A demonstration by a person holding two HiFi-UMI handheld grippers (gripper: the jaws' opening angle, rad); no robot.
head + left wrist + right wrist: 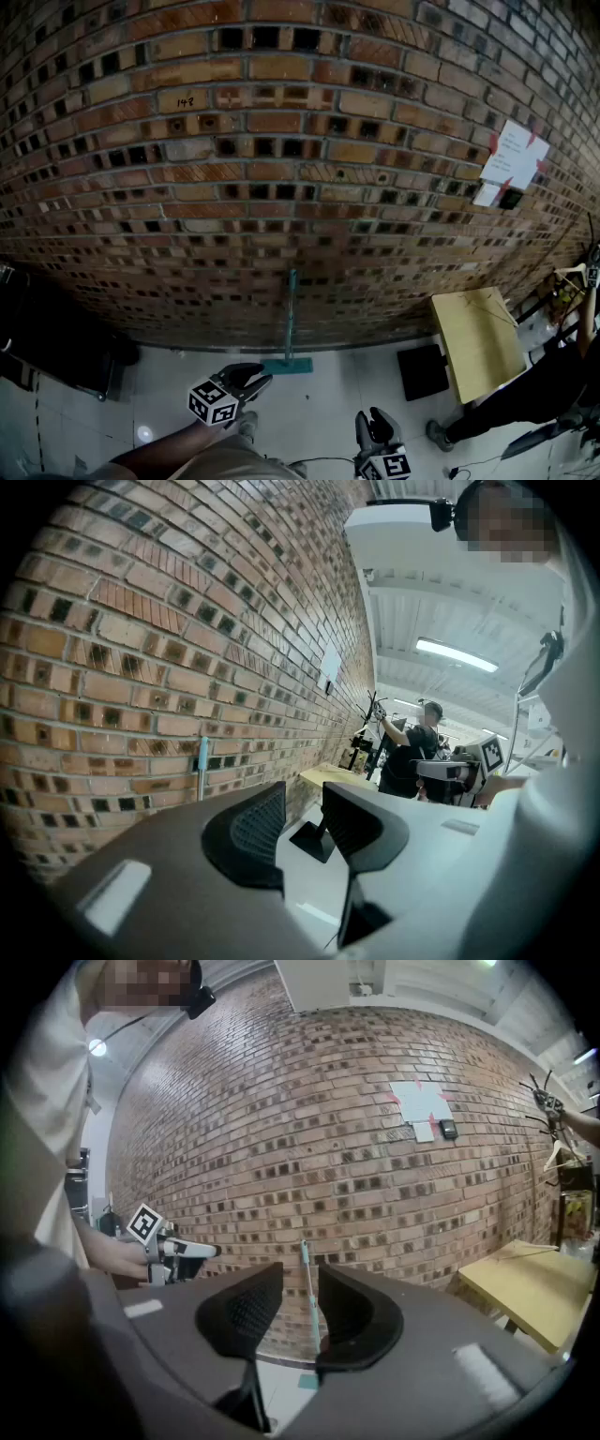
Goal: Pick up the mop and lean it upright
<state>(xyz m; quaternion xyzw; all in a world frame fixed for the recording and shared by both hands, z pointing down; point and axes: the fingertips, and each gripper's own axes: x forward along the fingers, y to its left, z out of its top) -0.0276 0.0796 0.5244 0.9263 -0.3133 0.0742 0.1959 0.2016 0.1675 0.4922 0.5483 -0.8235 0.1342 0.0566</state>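
Mop point(290, 323): slim teal pole, flat teal rectangular head flat on pale floor point(323, 398) at foot of brick wall point(281, 141). Pole stands near upright, top against bricks. Nothing touches it.

Left gripper point(255, 380): just short of mop head, claw narrowly parted, nothing between pads.

Right gripper point(378, 424): further back, to right, claw also narrowly parted and empty; mop seen far off through gap in right gripper view.

Yellow table point(478, 342) well right of mop.
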